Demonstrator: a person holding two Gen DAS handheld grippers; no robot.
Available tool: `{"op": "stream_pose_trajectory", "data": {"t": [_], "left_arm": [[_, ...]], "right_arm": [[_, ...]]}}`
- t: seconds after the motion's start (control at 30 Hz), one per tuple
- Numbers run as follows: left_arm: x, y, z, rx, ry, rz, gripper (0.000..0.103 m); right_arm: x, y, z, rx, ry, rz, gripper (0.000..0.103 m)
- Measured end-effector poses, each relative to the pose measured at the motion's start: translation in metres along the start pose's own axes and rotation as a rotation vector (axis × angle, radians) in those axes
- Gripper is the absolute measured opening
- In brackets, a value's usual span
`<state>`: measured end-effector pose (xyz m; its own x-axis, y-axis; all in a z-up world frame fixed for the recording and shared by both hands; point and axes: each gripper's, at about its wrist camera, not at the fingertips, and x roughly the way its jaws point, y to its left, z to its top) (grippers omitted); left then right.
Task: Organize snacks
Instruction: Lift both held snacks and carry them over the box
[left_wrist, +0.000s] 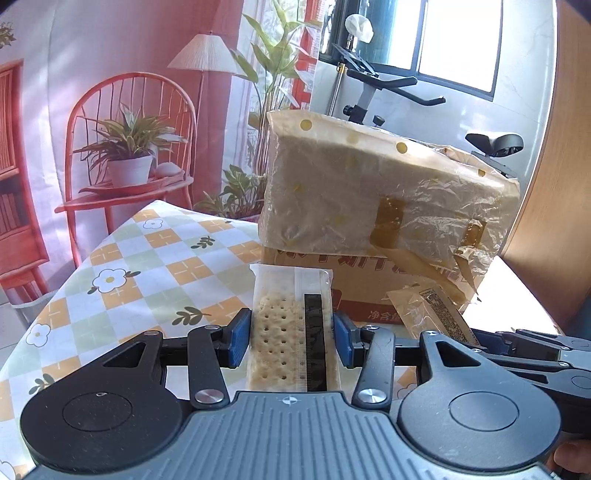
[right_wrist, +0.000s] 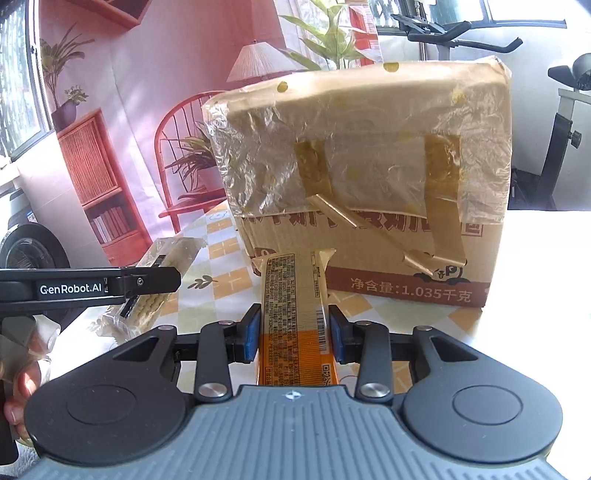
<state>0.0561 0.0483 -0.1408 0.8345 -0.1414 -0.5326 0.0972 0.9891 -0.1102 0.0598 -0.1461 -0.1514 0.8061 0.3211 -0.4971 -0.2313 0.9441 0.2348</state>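
Between the blue pads of the left hand-held gripper (left_wrist: 291, 338) a clear-wrapped cracker pack (left_wrist: 286, 325) is clamped across its narrow width, its long axis running straight forward along the fingers; pale, perforated crackers are seen through the glossy film, with a dark strip down one side. The right hand-held gripper (right_wrist: 291, 334) is likewise closed on a slim snack pack (right_wrist: 291, 306), flat and oblong, tan toward the far end and orange near the camera, covered in fine print and barcodes, and also pointed forward. Both packs are held clear of the tabletop (left_wrist: 122, 280), which is covered by a checked cloth with a flower print. Directly ahead of both grippers a cardboard box (right_wrist: 388, 258) stands, its upper part wrapped in crinkled translucent film with yellow dots and fastened by brown tape strips. The box is judged to be the likely destination, and its top edge is seen above both packs, so any placing would have to be made up and over it. Neither hand can be said to be clearly nearer, though the box fills more of the right view.
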Motion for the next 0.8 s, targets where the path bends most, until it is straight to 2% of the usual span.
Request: {"op": "stream_pose_trajectory", "data": {"t": [0.3,0.53,0.67,0.8], "left_arm": [[-0.016,-0.008,0.052,0.01,-0.131,-0.036,0.049],[-0.006,-0.028,0.122,0.035,-0.212,-0.113,0.049],[0.02,-0.044,0.16,0.075,-0.226,-0.136,0.049],[0.06,-0.053,0.19,0.076,-0.188,-0.137,0.049]], "right_arm": [[-0.024,0.001,0.046,-0.008,-0.162,0.012,0.038],[-0.03,-0.01,0.118,-0.028,-0.278,0.003,0.038],[-0.01,-0.018,0.16,-0.1,-0.29,-0.037,0.038],[0.022,-0.031,0.183,-0.132,-0.247,-0.077,0.038]]}}
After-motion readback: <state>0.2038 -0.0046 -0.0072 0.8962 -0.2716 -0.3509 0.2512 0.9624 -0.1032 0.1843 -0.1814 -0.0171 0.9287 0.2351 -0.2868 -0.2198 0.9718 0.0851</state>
